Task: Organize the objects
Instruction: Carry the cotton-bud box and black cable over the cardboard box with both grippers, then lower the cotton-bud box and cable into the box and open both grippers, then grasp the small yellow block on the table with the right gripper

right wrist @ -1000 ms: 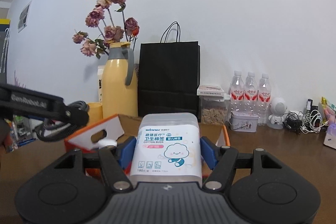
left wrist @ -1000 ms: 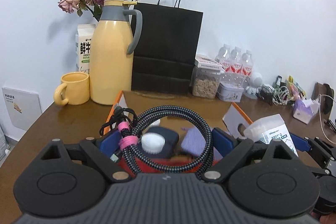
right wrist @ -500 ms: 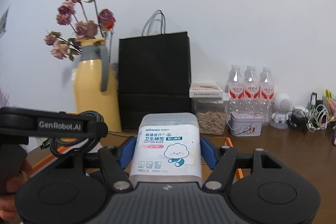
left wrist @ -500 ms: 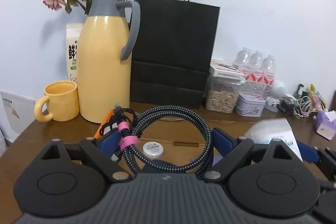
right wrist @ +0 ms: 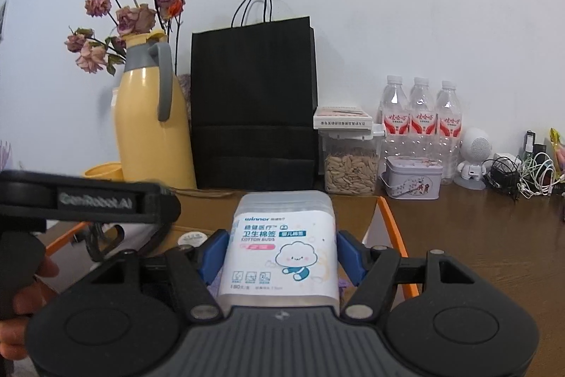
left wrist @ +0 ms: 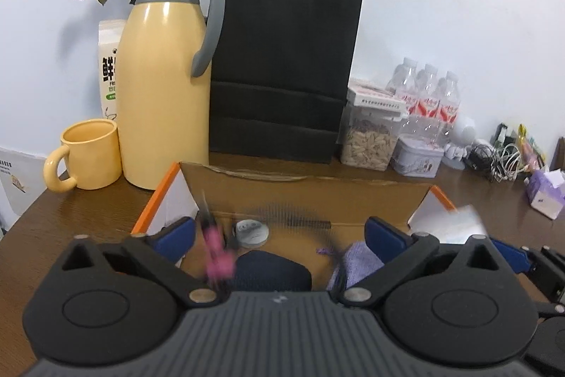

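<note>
**Both drops could miss the box**

My left gripper (left wrist: 279, 235) has just spread wide and the cable (left wrist: 219, 253) is a falling blur between its fingers, over the cardboard box (left wrist: 303, 193); it could snag the wall at nine o'clock. My right gripper (right wrist: 280, 253) has been loosening around the cotton bud tub (right wrist: 282, 253), gaps showing at both pads. Released tilted, the tub may tumble onto the purple cloth (left wrist: 356, 257).

Right gripper (right wrist: 280, 258) fingers (right wrist: 348, 255) opening around cotton buds box (right wrist: 280, 253), above cardboard box (right wrist: 356, 204), 3 water bottles (right wrist: 420, 115) behind
</note>
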{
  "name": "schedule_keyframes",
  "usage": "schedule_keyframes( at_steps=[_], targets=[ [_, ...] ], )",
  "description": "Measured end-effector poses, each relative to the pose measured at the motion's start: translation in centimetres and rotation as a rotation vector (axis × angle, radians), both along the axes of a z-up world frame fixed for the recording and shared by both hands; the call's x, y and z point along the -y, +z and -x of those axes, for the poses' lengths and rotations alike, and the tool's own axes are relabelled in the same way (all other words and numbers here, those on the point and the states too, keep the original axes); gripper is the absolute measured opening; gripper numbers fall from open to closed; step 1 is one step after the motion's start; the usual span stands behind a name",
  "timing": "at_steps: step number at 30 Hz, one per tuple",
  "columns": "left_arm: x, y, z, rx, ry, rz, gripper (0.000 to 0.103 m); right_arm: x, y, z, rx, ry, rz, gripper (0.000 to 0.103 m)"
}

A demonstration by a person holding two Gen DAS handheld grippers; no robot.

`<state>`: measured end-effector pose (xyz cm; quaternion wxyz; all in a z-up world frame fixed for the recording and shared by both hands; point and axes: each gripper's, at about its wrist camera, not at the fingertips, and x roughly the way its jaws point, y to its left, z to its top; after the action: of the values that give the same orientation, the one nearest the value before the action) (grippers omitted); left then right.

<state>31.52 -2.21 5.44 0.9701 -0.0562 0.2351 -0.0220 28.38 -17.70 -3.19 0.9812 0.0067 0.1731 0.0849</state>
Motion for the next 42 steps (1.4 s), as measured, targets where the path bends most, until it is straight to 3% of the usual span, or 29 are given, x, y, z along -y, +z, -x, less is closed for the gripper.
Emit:
schedule_keyframes(
  at_steps=[1, 2, 22, 42],
  targets=[
    [0.1, 0.1, 0.0, -0.005, 0.002, -0.005, 0.103, 0.0, 0.0, 0.0, 0.000, -0.001, -0.001, 0.094],
    [0.2, 0.1, 0.1, -0.006, 0.008, -0.010, 0.103, 0.1, 0.0, 0.1, 0.006, -0.007, -0.003, 0.103],
    [0.3, 1.7, 1.7, 0.046, 0.013, -0.001, 0.103, 0.4, 1.2, 1.6, 0.050, 0.001, -0.008, 0.103],
    [-1.6, 4.1, 9.5, 0.048, 0.031, -0.012, 0.103, 0.7, 4.3, 8.2, 0.066, 0.032, 0.020, 0.103]
  ],
)
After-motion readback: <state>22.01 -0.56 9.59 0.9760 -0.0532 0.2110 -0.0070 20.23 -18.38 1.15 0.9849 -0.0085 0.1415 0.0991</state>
